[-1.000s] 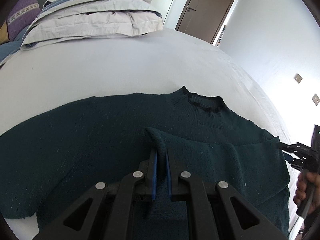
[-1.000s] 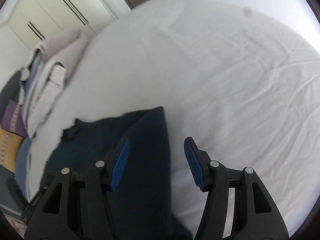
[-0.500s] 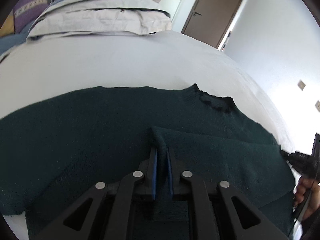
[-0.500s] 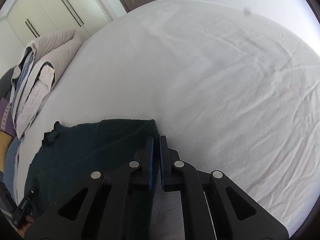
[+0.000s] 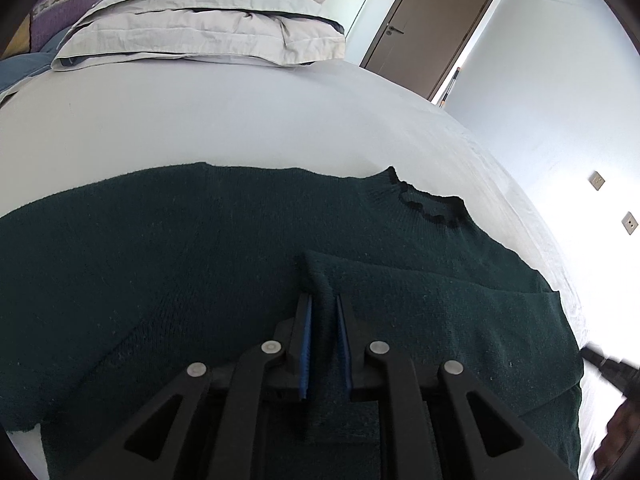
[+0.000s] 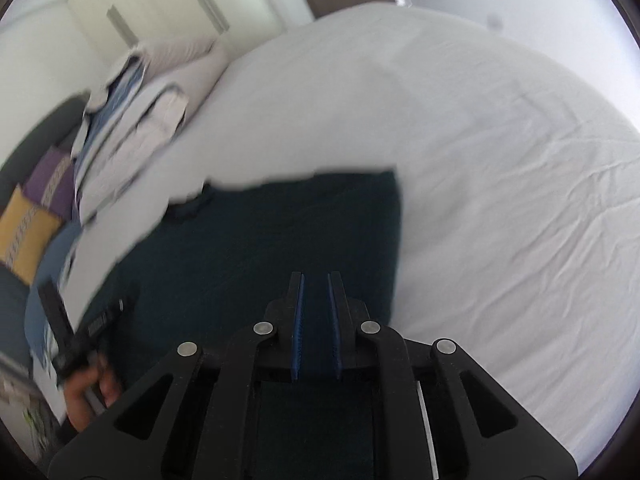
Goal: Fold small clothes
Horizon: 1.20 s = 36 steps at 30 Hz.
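Note:
A dark green knit sweater (image 5: 168, 248) lies flat on the white bed, its collar (image 5: 432, 208) at the far right. One sleeve (image 5: 420, 292) is folded across the body. My left gripper (image 5: 322, 304) is shut on the cuff end of that sleeve. In the right wrist view the sweater (image 6: 280, 232) shows with its folded side edge to the right. My right gripper (image 6: 316, 280) hovers over the sweater with its jaws almost together; whether cloth is between the blue pads (image 6: 298, 312) is unclear. The right wrist view is blurred.
A stack of folded bedding (image 5: 200, 12) and cushions (image 6: 36, 208) sits at the head of the bed. A brown door (image 5: 428, 28) is beyond. White sheet (image 6: 500, 160) spreads to the right of the sweater. A hand on the other gripper's handle (image 6: 88, 384) shows at lower left.
The right gripper closed from wide open to nearly shut and has shifted over the sweater. The left gripper kept its grip on the sleeve cuff and moved slightly lower and closer.

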Tool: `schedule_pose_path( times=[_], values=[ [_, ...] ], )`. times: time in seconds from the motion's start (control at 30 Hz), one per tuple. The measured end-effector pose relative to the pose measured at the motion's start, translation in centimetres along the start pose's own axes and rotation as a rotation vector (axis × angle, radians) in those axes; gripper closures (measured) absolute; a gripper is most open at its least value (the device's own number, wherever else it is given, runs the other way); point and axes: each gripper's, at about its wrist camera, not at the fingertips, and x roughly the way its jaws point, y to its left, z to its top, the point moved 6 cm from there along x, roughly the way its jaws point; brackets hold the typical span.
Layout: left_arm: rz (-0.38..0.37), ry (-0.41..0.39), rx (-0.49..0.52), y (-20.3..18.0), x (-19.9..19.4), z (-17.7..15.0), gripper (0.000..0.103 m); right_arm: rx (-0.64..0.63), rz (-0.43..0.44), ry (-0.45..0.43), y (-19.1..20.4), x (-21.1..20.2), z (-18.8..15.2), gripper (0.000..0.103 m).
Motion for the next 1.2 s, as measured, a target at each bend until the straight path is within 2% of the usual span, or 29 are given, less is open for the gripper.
schedule_pose_path(
  times=[0.03, 0.07, 0.1, 0.17, 0.27, 0.3, 0.4, 0.47, 0.53, 0.6, 0.67, 0.7, 0.73, 0.77, 0.8, 0.83, 0.87, 0.9, 0.97, 1.07, 1.13, 1.2],
  values=[
    [-0.001, -0.001, -0.001, 0.0, 0.0, 0.0, 0.087, -0.002, -0.034, 0.016, -0.6, 0.7, -0.6, 0.091],
    [-0.003, -0.001, -0.002, 0.0, 0.0, -0.1, 0.087, 0.013, -0.035, 0.017, -1.9, 1.6, -1.3, 0.1],
    [-0.01, 0.0, -0.005, 0.1, -0.1, -0.1, 0.087, 0.031, -0.015, 0.0, -2.5, 1.7, -1.5, 0.103],
    [-0.024, 0.0, -0.015, 0.3, -0.2, -0.2, 0.086, 0.079, 0.011, -0.008, -3.3, 1.6, -1.4, 0.103],
    [-0.037, 0.0, -0.026, 0.3, -0.4, -0.3, 0.085, 0.003, -0.114, -0.029, -3.0, 1.5, -1.0, 0.103],
    [-0.04, -0.001, -0.026, 0.3, -0.5, -0.4, 0.085, -0.001, -0.13, -0.032, -3.2, 1.6, -1.0, 0.103],
    [-0.041, -0.007, -0.013, 0.0, -0.8, -0.6, 0.082, 0.045, -0.157, -0.043, -4.4, 1.4, -0.8, 0.103],
    [-0.04, -0.01, -0.01, -0.1, -0.9, -0.8, 0.08, 0.083, -0.26, -0.053, -6.3, 1.3, -0.6, 0.103],
    [-0.045, -0.01, -0.015, 0.0, -0.8, -0.8, 0.08, 0.154, -0.19, -0.063, -7.7, 1.2, -0.9, 0.103],
    [-0.05, -0.006, -0.017, -0.1, -0.7, -0.8, 0.078, 0.138, -0.183, -0.074, -7.6, 0.5, -0.9, 0.103],
    [-0.066, 0.006, -0.022, -0.2, -1.0, -0.6, 0.072, 0.147, -0.185, -0.102, -7.5, -0.8, -1.1, 0.101],
    [-0.064, 0.014, -0.023, -0.2, -1.2, -0.5, 0.069, 0.168, -0.182, -0.139, -7.5, -2.0, -1.1, 0.095],
    [-0.049, 0.021, -0.02, -0.1, -2.0, -0.5, 0.06, 0.179, -0.174, -0.168, -7.2, -3.2, -1.3, 0.094],
    [-0.035, 0.012, -0.023, 0.1, -3.2, -0.5, 0.042, 0.186, -0.154, -0.206, -6.8, -4.6, -1.3, 0.087],
    [-0.02, -0.002, -0.04, 0.6, -4.5, -0.7, 0.032, 0.181, -0.139, -0.235, -6.2, -6.0, -1.5, 0.067],
    [-0.008, -0.021, -0.062, 1.3, -5.9, -0.7, 0.019, 0.171, -0.134, -0.263, -5.4, -7.5, -1.9, 0.056],
    [-0.009, -0.064, -0.097, 2.5, -8.2, -0.8, 0.016, 0.156, -0.125, -0.294, -4.5, -8.7, -2.3, 0.039],
    [-0.014, -0.092, -0.129, 3.8, -10.0, -0.9, 0.016, 0.123, -0.111, -0.333, -3.3, -10.3, -2.8, 0.032],
    [-0.011, -0.117, -0.195, 6.7, -13.0, -1.3, 0.016, 0.066, -0.082, -0.348, -0.9, -12.3, -4.1, 0.031],
    [0.021, -0.165, -0.363, 13.9, -18.0, -2.8, 0.018, 0.039, 0.024, -0.296, 2.2, -13.4, -6.0, 0.031],
    [0.03, -0.192, -0.547, 20.4, -21.0, -4.5, 0.024, 0.025, 0.088, -0.258, 4.1, -14.2, -7.6, 0.031],
    [0.072, -0.235, -0.721, 26.8, -24.1, -6.4, 0.025, 0.012, 0.152, -0.231, 6.3, -14.5, -9.3, 0.031]
  ],
)
